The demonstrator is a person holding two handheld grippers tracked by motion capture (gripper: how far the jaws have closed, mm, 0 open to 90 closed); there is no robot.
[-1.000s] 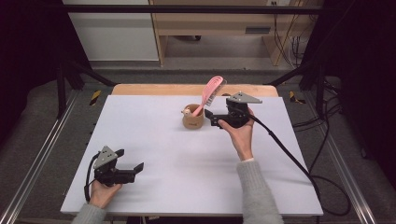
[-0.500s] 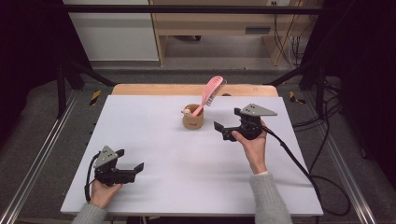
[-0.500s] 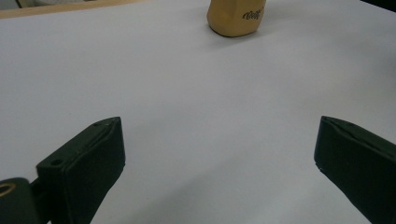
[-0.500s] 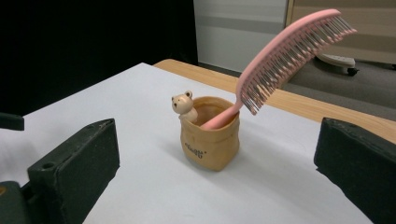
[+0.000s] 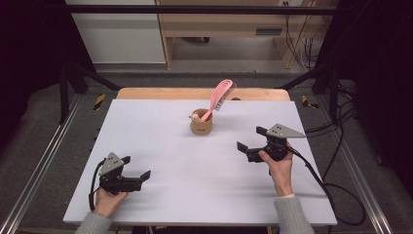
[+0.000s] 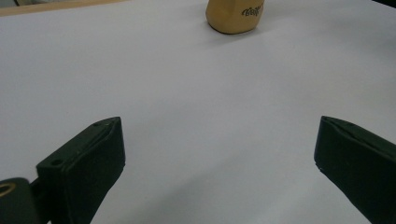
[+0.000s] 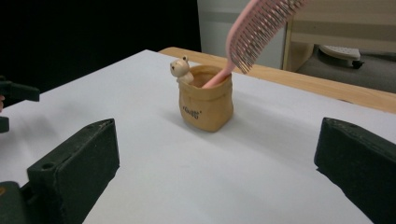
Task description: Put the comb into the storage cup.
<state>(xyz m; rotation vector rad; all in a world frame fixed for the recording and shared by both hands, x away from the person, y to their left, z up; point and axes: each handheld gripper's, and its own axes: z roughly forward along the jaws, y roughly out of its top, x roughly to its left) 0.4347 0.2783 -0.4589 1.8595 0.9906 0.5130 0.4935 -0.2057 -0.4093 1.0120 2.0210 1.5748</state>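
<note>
Comb [image 5: 221, 95] stands handle-down in the holder [image 5: 200, 125], leaning up and right; both tools spread, empty

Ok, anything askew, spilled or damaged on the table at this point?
Nothing stands out. The pink comb sits handle-down in the tan sack-shaped holder, leaning over its rim, and the holder stands upright on the white table. The left gripper and right gripper are open and hold nothing. No spill or damage is visible.
</note>
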